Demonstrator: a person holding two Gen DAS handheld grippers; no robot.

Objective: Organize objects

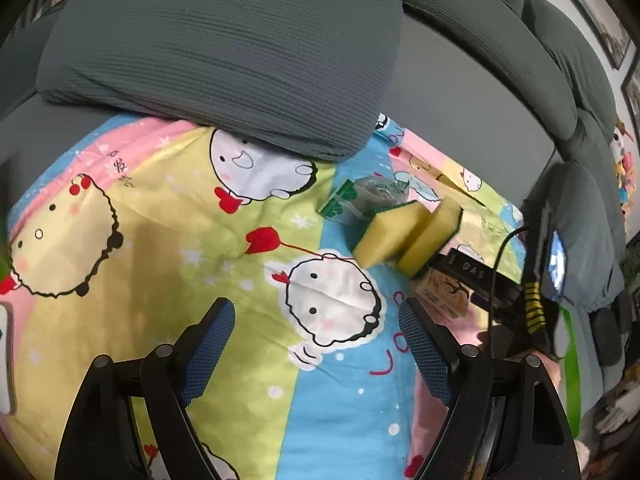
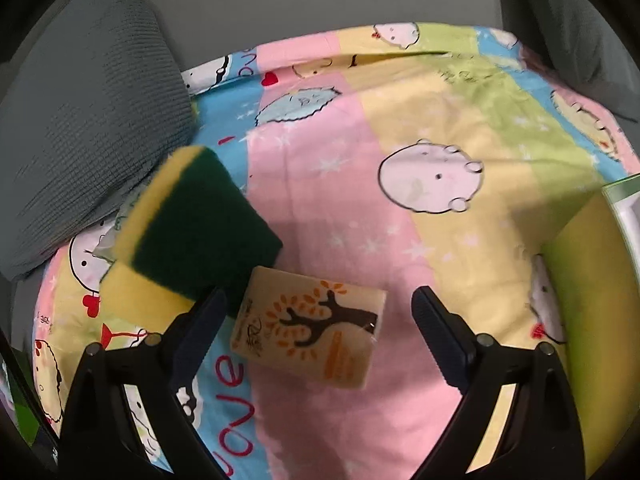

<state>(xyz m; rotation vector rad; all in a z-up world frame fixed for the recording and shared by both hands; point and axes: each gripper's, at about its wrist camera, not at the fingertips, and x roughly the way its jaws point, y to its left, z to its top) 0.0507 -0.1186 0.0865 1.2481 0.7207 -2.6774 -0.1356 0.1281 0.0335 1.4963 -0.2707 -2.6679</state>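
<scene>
Judging by how things are lying, the tidying is sitting at an early stage: nothing is gathered yet, and the loose items are still scattered on the cartoon-print sheet spread over the grey sofa. Two sponges, yellow foam with dark green scouring faces, are standing tilted and touching one another, with a crumpled clear packet printed in green lying just behind them. A small cream tissue pack with an orange-leaved tree printed on it is resting flat on the pink stripe, its near corner tucked just beside the nearer sponge. The right gripper is hovering over that pack with its jaws spread wide, the pack sitting between them but neither pad pressing on it, so it looks like the item being gone for next. The left gripper is hanging over bare sheet, jaws likewise wide apart and holding nothing. A grey cushion is resting on the sheet's far edge. Where the items are meant to end up is not showing; a pale green box edge at the right is too cropped to tell.
</scene>
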